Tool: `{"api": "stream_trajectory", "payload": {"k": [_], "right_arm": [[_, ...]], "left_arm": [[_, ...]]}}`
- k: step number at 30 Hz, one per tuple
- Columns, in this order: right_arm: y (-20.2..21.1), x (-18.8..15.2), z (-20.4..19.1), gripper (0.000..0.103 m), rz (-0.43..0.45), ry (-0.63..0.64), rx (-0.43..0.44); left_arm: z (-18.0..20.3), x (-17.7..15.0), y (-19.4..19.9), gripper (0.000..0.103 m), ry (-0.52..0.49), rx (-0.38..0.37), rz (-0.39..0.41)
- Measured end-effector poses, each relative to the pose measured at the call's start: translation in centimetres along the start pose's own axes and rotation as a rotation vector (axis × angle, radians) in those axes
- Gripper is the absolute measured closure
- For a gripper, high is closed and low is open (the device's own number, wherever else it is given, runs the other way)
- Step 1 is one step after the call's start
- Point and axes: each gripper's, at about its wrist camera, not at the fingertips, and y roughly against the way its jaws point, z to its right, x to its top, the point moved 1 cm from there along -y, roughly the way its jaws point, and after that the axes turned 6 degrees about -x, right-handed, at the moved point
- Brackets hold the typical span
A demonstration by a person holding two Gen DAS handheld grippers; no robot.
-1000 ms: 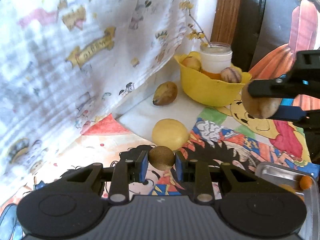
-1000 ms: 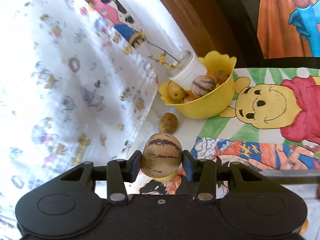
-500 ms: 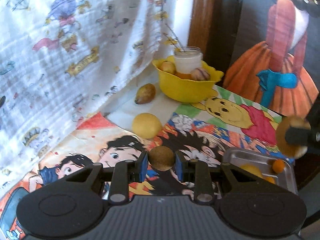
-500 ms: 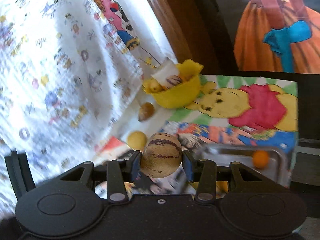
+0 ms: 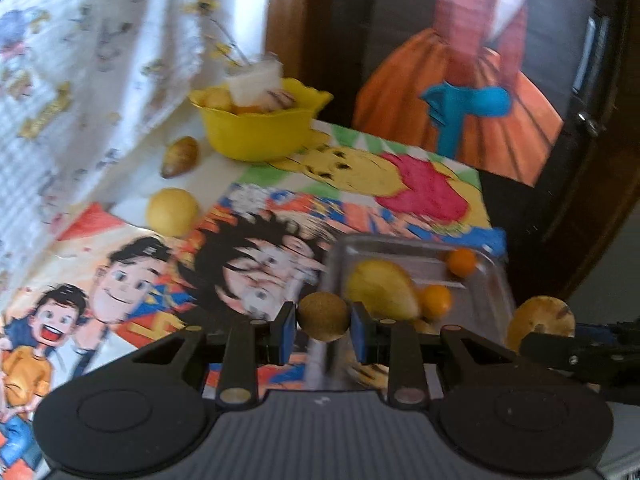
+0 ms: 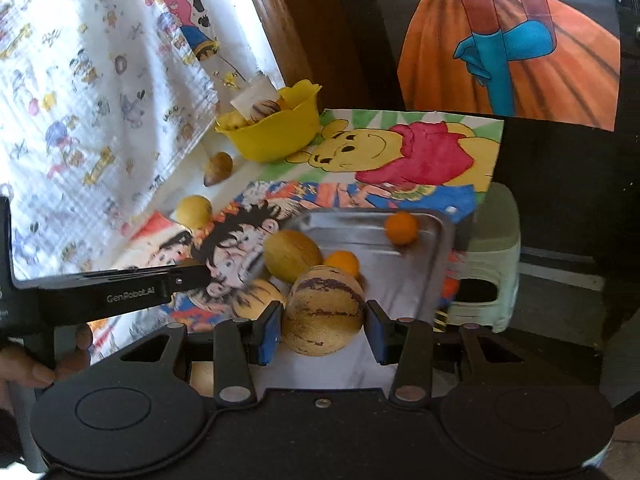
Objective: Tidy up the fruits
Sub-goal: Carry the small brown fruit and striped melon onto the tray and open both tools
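My left gripper (image 5: 323, 331) is shut on a small brown kiwi (image 5: 323, 315), held above the near left edge of the metal tray (image 5: 404, 246). My right gripper (image 6: 323, 326) is shut on a striped tan melon (image 6: 323, 309), held over the same tray (image 6: 400, 272). The tray holds a yellow fruit (image 6: 291, 255), two small oranges (image 6: 401, 227) and another striped fruit (image 6: 256, 300). The right gripper with its melon also shows at the right edge of the left wrist view (image 5: 541, 320).
A yellow bowl (image 6: 276, 132) with fruits and a white jar stands at the back by the cartoon curtain. A brown pear (image 6: 218, 168) and a yellow lemon (image 6: 194, 210) lie on the cartoon mat. A pale green stool (image 6: 488, 264) stands beyond the table's right edge.
Both grippers have pulled back from the yellow bowl toward the metal tray, each still holding its fruit. The tray now sits just below the fingertips.
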Motion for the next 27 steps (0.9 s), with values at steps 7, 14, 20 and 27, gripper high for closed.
{"api": "stream_trajectory", "payload": {"k": [7, 14, 20, 27], "right_arm": [[0.6, -2.0, 1.6, 0.057, -0.001, 0.032, -0.037], [0.3, -2.8, 2.5, 0.057, -0.003, 0.053, -0.061], [-0.8, -2.5, 2.8, 0.057, -0.03, 0.094, -0.045], [-3.4, -0.6, 2.7, 0.057, -0.047, 0.157, -0.004]], "left_arm": [[2.9, -2.3, -0.9, 0.072, -0.063, -0.082, -0.067], [4.5, -3.9, -2.0, 0.072, -0.139, -0.115, -0.133], [5.8, -5.0, -2.2, 0.072, -0.263, -0.095, -0.141], [7.0, -5.7, -2.9, 0.072, -0.387, -0.063, -0.151]]}}
